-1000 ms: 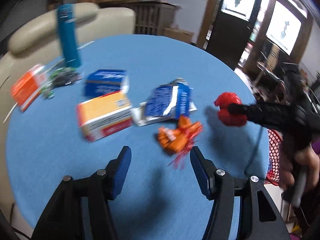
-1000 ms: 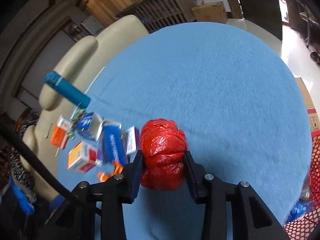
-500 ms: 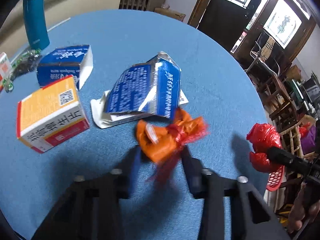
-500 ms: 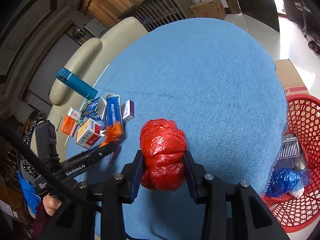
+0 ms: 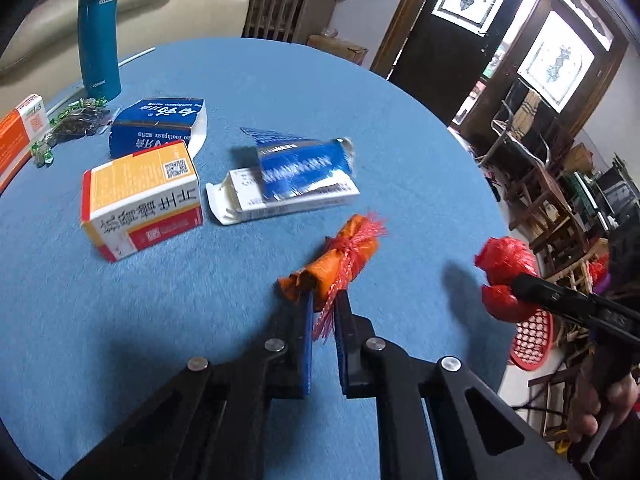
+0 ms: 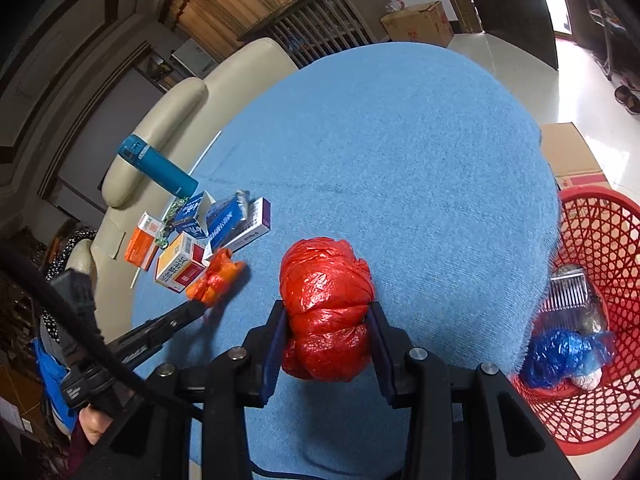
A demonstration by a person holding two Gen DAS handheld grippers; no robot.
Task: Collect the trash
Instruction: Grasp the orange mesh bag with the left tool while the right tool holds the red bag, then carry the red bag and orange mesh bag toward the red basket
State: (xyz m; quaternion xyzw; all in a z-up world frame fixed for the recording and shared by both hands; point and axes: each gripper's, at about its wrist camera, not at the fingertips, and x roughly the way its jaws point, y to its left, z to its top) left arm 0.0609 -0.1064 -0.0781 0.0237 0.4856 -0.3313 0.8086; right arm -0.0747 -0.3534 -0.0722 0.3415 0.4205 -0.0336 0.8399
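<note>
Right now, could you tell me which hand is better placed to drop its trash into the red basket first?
The right. Its gripper holds the red bag near the table edge beside the red basket; the left gripper, holding the orange wrapper, sits farther in.

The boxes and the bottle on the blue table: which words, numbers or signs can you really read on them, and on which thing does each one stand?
"toothpaste": blue toothpaste box, upside down, beside Chinese characters.
Large Chinese characters and a QR code: orange and white medicine box; I cannot give the wording surely.
QR code: flat orange box; its letters are too small.
White print: teal bottle, too small.
White print: crushed blue carton, blurred.
Print: white box under it, blurred.
</note>
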